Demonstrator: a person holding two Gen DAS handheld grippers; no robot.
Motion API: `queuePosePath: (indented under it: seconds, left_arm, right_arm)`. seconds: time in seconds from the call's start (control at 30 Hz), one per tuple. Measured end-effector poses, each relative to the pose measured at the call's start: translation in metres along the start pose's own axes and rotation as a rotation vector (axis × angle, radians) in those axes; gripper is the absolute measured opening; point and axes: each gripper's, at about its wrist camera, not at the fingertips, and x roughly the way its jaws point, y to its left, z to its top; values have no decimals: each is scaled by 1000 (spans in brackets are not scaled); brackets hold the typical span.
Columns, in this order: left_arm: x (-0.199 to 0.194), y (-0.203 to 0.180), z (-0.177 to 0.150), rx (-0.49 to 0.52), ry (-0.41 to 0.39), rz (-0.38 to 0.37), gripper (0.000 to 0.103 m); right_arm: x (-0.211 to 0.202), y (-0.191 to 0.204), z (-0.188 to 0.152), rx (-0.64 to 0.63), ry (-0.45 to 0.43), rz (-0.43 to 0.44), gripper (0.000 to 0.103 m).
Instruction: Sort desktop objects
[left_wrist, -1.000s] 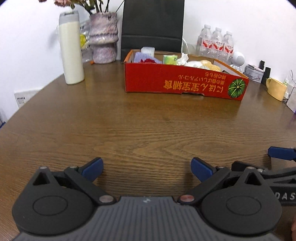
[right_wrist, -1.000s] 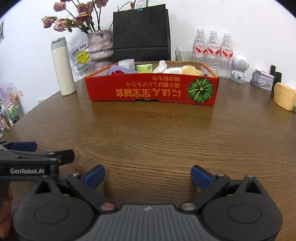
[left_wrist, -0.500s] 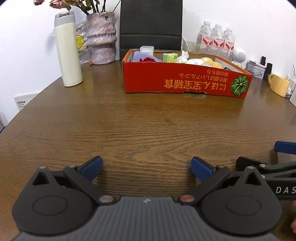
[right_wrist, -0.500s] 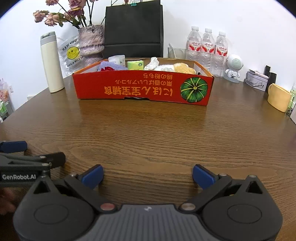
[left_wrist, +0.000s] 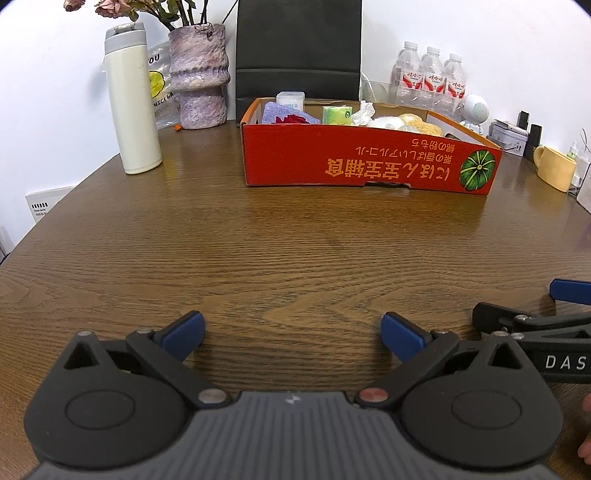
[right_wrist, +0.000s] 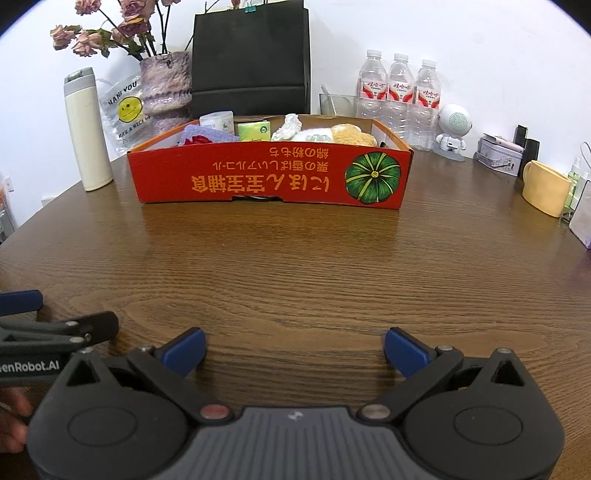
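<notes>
A red cardboard box (left_wrist: 369, 162) (right_wrist: 269, 177) with a pumpkin picture stands at the far middle of the wooden table. It holds a green tissue pack (left_wrist: 336, 115) (right_wrist: 254, 132), a crumpled white tissue (right_wrist: 290, 125), a yellow sponge-like lump (right_wrist: 352, 134), a red item on a purple cloth (left_wrist: 291, 119) and a small white box (left_wrist: 290, 99). My left gripper (left_wrist: 291, 334) is open and empty, low over the bare table. My right gripper (right_wrist: 293, 349) is open and empty beside it. Each shows at the edge of the other's view.
A cream thermos (left_wrist: 131, 99) (right_wrist: 86, 129) and a vase of dried flowers (left_wrist: 199, 77) (right_wrist: 166, 88) stand at the back left. A black bag (right_wrist: 251, 59), three water bottles (right_wrist: 400, 96), a white toy robot (right_wrist: 452, 131) and a yellow mug (left_wrist: 556, 168) (right_wrist: 545, 188) line the back and right.
Both grippers have drawn a little closer to the box and tilted slightly; both stay open and empty. Nothing on the table has moved.
</notes>
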Motion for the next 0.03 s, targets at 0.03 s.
queuePosePath:
  seconds: [0.03]
  left_arm:
    - [0, 0, 0, 1, 0, 0, 103]
  right_arm:
    - [0, 0, 0, 0, 0, 0, 103]
